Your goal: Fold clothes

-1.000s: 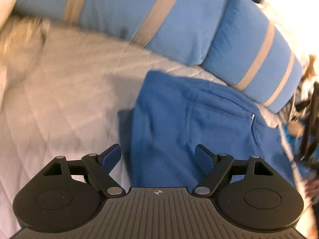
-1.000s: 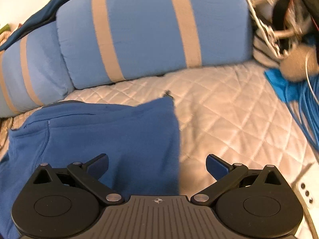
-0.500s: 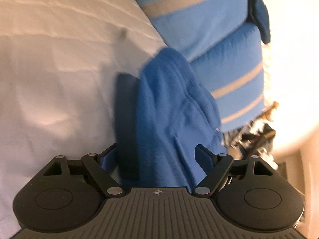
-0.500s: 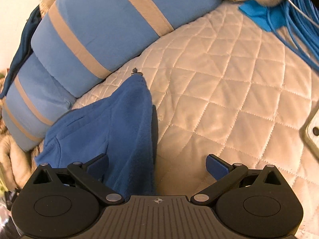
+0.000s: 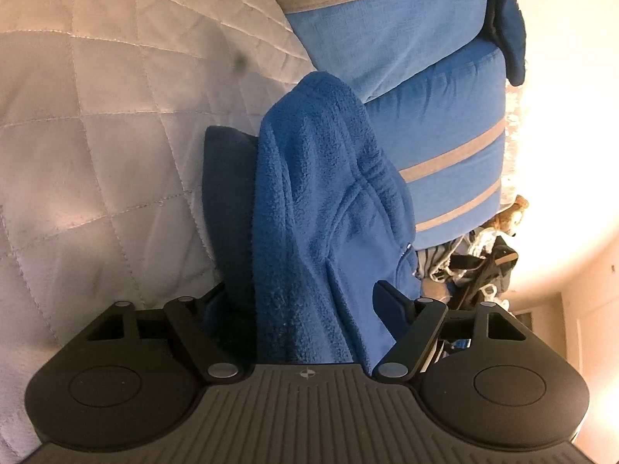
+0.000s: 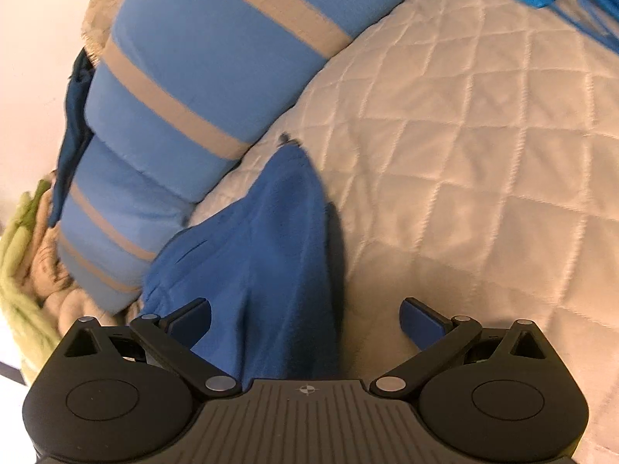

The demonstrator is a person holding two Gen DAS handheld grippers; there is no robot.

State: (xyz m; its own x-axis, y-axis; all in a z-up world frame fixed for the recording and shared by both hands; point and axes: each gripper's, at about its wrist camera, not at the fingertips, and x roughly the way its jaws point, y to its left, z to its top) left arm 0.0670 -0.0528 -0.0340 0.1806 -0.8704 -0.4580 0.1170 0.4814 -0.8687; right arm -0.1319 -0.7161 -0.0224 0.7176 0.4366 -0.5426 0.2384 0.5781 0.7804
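Blue fleece garment (image 5: 317,193) (image 6: 282,239) on the quilted bed (image 5: 96,116) (image 6: 464,154), far end close against the striped pillows (image 5: 387,38) (image 6: 201,58) at the bed's head edge. Bunched into a ridge, with a darker layer showing under the left edge, so perhaps doubled over already; hard to tell how many folds are in it.

Left tongs (image 5: 305,297) spread wide, straddling the near end of the fleece, pinching nothing. Right tongs (image 6: 305,315) spread as well, with one finger over the cloth and the other over bare quilt, astride the right edge.

Risks from here:
- Closing on the top layer only, thick pile hiding the lower one: stack peeled apart, fold lost.
- Closing on quilt along with fleece at the right edge: bedcover dragged up too.
- Uneven bites left and right: skewed crease, edges not meeting.
- Carrying the cloth further towards the head edge: far end crumpled against the pillows.
- Loose pinch on soft, springy fleece: slipping out when lifted.
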